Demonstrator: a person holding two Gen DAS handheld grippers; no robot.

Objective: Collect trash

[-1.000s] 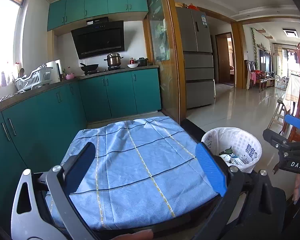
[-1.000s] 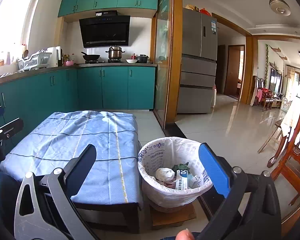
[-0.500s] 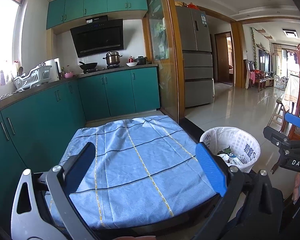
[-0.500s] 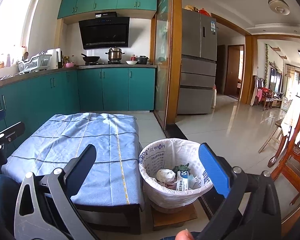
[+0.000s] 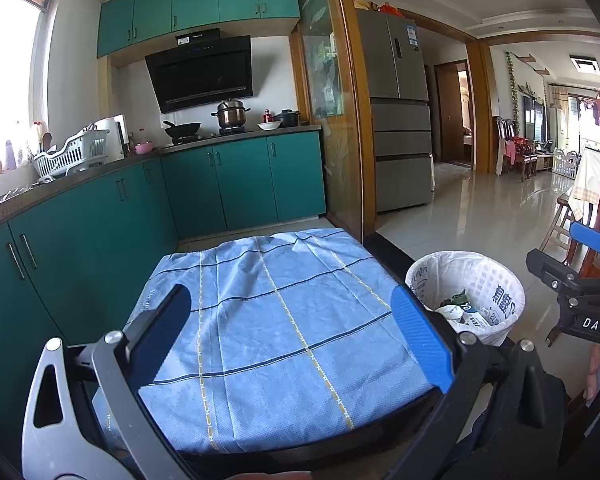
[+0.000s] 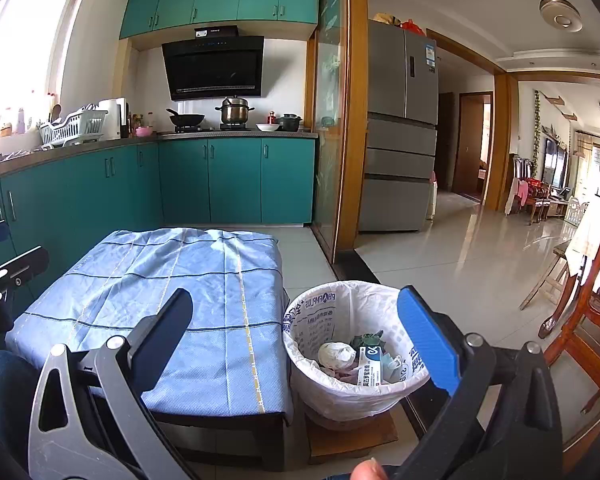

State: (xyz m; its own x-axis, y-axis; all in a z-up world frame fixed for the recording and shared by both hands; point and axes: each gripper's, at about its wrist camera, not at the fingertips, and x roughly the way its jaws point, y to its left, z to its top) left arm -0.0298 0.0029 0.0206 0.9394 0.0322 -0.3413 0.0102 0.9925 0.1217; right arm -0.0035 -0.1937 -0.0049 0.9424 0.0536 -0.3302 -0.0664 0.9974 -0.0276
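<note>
A white-lined trash bin stands on the floor right of the low table; inside lie a crumpled white wad, a small box and green scraps. The same trash bin shows at the right of the left wrist view. My left gripper hangs open above the near part of the blue checked tablecloth, nothing between its fingers. My right gripper is open too, held over the table's right edge and the bin's near rim. The tablecloth carries no loose items.
Teal kitchen cabinets run along the left and back with a dish rack and pots on the counter. A glass partition and a fridge stand behind. A wooden chair is at the right; tiled floor stretches beyond.
Both views have pulled back and risen slightly, so table and bin sit a little lower and farther. Both grippers stay open and empty.
</note>
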